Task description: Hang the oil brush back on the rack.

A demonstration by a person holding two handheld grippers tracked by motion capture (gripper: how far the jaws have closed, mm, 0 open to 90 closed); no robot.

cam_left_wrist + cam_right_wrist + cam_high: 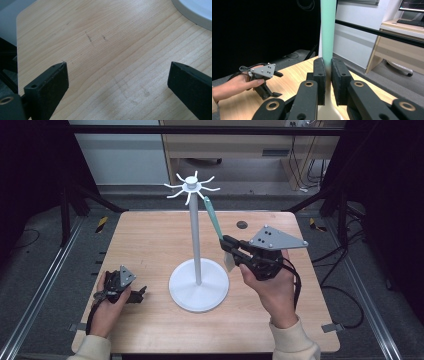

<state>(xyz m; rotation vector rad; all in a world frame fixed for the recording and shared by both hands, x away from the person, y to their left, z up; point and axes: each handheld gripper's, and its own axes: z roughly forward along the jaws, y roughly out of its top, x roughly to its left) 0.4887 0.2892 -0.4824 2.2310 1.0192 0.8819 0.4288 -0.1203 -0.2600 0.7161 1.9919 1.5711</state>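
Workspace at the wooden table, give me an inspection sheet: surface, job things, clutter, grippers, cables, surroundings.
Surface: wooden table, light scuff marks, a small dark round spot near the far edge.
Job's things: white stand with hook arms at top, upright on a round base; teal-handled utensil held tilted beside the pole.
Clutter: nothing seen.
Grippers: left gripper low over the table, jaws apart, holding nothing; right gripper raised, jaws clamped on the utensil.
Cables: black cable trailing from the left gripper; another from the right gripper.
Surroundings: dark frame rails, grey floor, wooden desk behind.
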